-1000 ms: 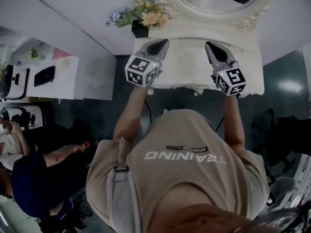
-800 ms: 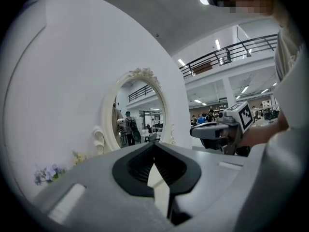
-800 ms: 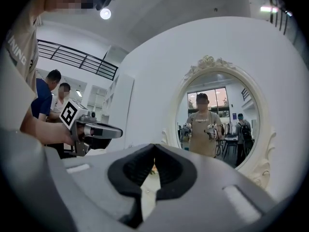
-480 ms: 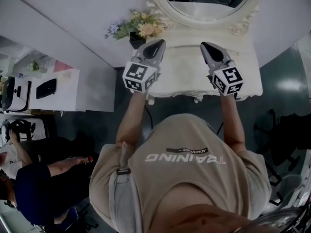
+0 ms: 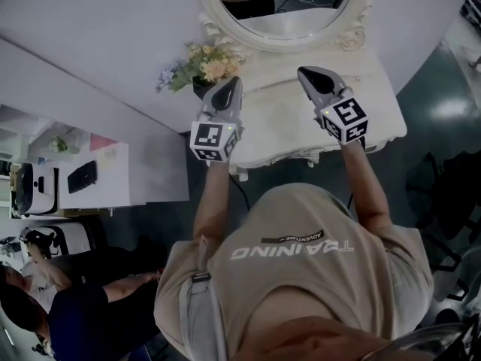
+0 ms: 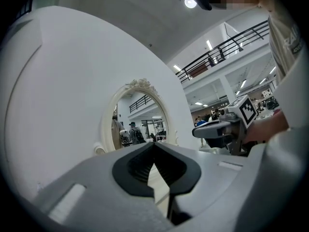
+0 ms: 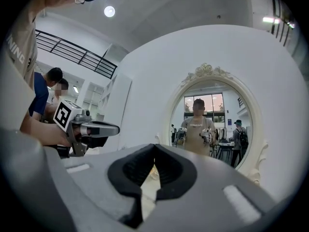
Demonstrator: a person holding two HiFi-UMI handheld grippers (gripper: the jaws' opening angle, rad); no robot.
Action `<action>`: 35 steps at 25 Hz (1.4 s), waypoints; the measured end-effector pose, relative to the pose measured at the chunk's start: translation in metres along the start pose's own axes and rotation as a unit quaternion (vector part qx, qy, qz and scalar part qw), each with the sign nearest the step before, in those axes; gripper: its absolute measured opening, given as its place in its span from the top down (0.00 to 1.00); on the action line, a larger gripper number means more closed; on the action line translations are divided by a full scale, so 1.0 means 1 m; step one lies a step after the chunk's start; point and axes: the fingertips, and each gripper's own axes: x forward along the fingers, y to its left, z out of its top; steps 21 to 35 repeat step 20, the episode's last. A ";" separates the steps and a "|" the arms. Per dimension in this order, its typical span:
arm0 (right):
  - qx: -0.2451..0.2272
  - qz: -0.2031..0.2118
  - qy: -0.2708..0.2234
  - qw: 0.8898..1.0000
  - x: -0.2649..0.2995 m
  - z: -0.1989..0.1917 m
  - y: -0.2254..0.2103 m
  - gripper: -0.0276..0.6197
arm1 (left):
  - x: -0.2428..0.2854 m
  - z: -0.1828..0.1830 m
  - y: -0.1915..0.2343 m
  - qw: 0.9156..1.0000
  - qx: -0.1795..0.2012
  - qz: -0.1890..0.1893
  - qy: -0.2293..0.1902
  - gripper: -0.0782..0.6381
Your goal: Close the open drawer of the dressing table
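Note:
The cream dressing table [image 5: 376, 115] stands against the white wall under its oval mirror [image 5: 301, 13]. Its front edge shows no drawer standing out in the head view; the drawer front is hidden beneath the top. My left gripper [image 5: 231, 81] hovers shut over the left part of the tabletop, close to the flowers. My right gripper [image 5: 304, 71] hovers shut over the right part, pointing at the mirror. The left gripper [image 6: 154, 146] has its jaws meeting on nothing, with the mirror [image 6: 137, 115] ahead. The right gripper [image 7: 154, 146] is likewise empty, facing the mirror [image 7: 212, 124].
A bunch of flowers [image 5: 199, 70] in a dark pot stands on the table's left back corner. A white desk [image 5: 113, 175] with a black item stands left of it. A seated person [image 5: 75, 307] is at lower left. A cable [image 5: 242, 194] hangs below the table.
The head view has shifted, so the table and mirror sit lower and more tilted. Both grippers remain shut above the tabletop, in about the same places over it.

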 end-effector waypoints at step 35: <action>-0.009 0.008 0.017 1.000 0.026 -0.020 -0.001 0.95 | 0.008 -0.027 0.019 1.000 -0.022 0.005 0.018 0.90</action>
